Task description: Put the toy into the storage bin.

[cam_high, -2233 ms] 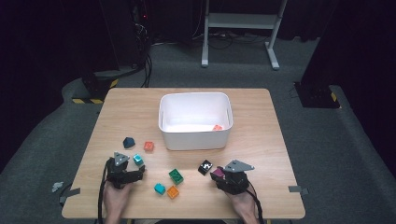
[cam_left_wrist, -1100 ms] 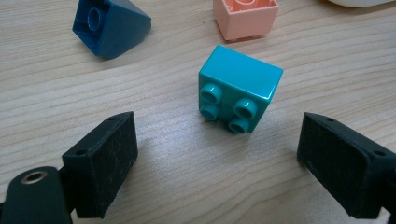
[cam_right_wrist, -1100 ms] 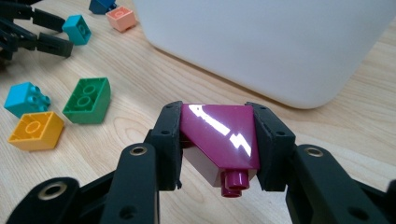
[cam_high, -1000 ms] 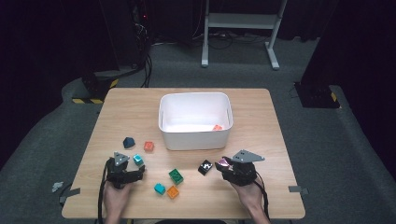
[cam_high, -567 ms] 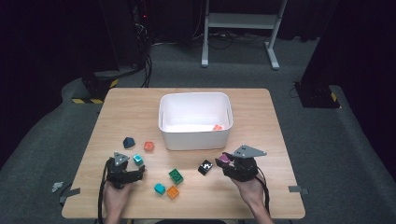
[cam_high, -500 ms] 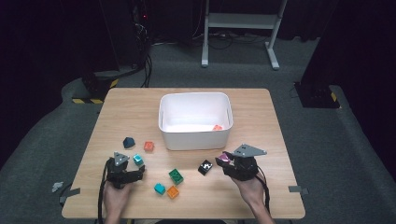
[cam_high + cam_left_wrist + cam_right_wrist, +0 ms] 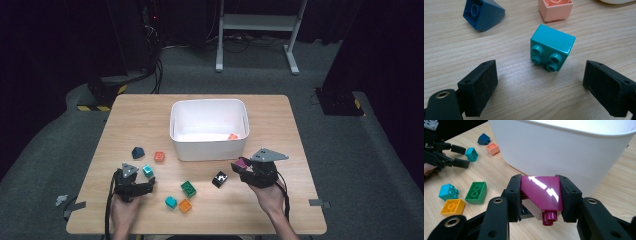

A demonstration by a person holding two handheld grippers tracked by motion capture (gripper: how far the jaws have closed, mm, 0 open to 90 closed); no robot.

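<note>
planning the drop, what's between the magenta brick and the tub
Nothing: in the right gripper view the magenta brick, clamped in the right gripper, faces the tub wall across bare table.

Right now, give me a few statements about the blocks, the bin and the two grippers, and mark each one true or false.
1. The right gripper clamps a magenta block. True.
2. The left gripper grips the teal block. False: its jaws stand open, with the block lying apart between them.
3. The white bin holds nothing. False: an orange block lies inside.
4. A dark blue block lies on the table outside the bin. True.
</note>
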